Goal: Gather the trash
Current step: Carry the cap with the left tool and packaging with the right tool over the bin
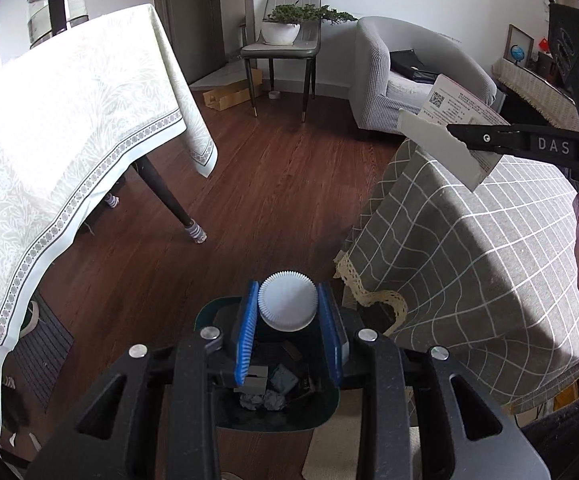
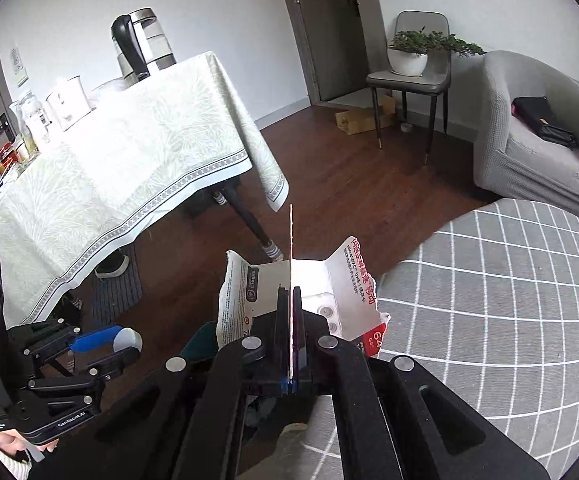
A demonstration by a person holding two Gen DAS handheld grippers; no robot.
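Both pieces in hand, none yet binned: left gripper (image 1: 287, 312) jaws clenched on paper cup (image 1: 287, 302) above trash bin (image 1: 321, 412); right gripper (image 2: 291, 320) jaws grasping torn packaging (image 2: 245, 296).

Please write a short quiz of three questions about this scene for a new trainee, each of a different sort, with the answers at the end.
1. True or false: the left gripper holds a white fluted paper cup above the dark bin.
2. What does the right gripper hold? A) a glass bottle B) a torn printed cardboard package C) a spoon
3. Fill in: the low table beside the bin is covered by a grey cloth with a white ______ pattern.

Key: 1 true. 2 B. 3 grid (checked).
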